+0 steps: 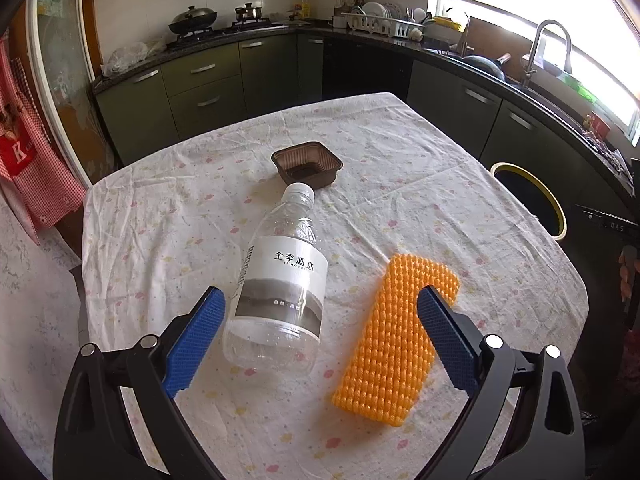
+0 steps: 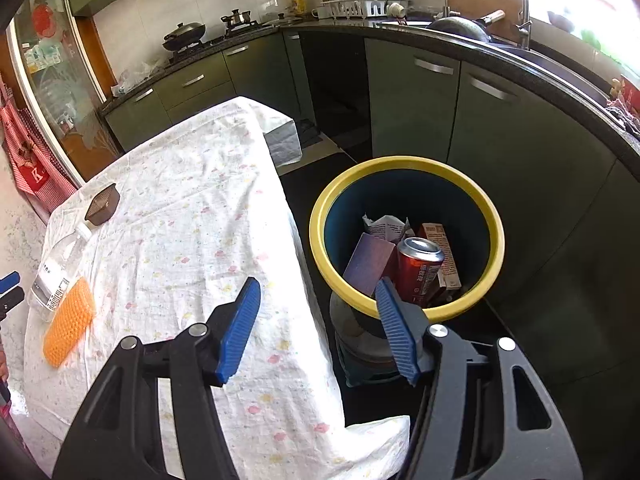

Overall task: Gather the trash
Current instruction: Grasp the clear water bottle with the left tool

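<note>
A clear empty plastic bottle with a white label lies on the tablecloth, cap pointing away. My left gripper is open around its lower half. The left pad is close to the bottle's side and the right finger stands over an orange foam net. Beyond the bottle sits a brown plastic tray. My right gripper is open and holds nothing, at the table's right edge beside the yellow-rimmed bin. In the bin stand a red can, cartons and crumpled paper. The bottle, net and tray show at far left.
The table carries a white flowered cloth. The bin stands on the dark floor to the table's right, on a round base. Green kitchen cabinets, a stove and a sink line the walls behind. A red checked apron hangs at left.
</note>
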### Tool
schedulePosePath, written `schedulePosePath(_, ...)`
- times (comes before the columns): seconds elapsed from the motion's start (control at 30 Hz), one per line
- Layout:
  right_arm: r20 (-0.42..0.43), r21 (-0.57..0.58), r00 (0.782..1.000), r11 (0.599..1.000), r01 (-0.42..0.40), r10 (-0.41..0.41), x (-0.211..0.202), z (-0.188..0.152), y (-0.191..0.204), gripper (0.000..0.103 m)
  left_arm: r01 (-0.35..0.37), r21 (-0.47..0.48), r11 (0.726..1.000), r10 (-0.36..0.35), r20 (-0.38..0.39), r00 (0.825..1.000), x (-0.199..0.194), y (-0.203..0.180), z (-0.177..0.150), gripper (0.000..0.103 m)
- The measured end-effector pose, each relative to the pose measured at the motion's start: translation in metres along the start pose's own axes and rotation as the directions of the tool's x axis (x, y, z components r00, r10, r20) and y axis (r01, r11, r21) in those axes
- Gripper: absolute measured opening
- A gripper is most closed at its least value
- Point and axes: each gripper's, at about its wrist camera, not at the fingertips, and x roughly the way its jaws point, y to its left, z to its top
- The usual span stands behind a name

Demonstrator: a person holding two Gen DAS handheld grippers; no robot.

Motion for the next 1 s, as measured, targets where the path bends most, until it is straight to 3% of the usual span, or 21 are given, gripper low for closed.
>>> schedulePosePath(0.23,0.012,0.000,1.000,1.000,-0.009,0.009,-0.005,0.001,0.000,0.060,0.000,-0.020,1.000,-0.002,-0.098,0.995,0.054,0.014,0.009,0.095)
schedulePosePath(0.37,0.001,-0.001,1.000,1.000,-0.011,0.011,-0.002,-0.001,-0.001,0.060,-0.006,-0.048,0.999,-0.001,-0.137,0.991,0.074,0.022,0.011,0.089)
schedulePosePath(0.63,-0.015,0.002,1.000,1.000,-0.014,0.014,0.004,-0.001,-0.001,0.060,-0.018,-0.038,0.999,0.011,-0.176,0.984,0.093,0.027,0.013,0.083)
schedulePosePath(0.77,-0.021,0.002,1.000,1.000,-0.013,0.013,0.007,-0.001,-0.002,0.060,-0.014,-0.041,0.999,0.005,-0.201,0.980,0.101,0.029,0.013,0.072)
schedulePosePath(1.0,-0.020,0.003,1.000,1.000,-0.016,0.016,0.007,-0.002,-0.003,0.060,-0.016,-0.024,1.000,0.011,-0.178,0.984,0.095,0.027,0.013,0.066)
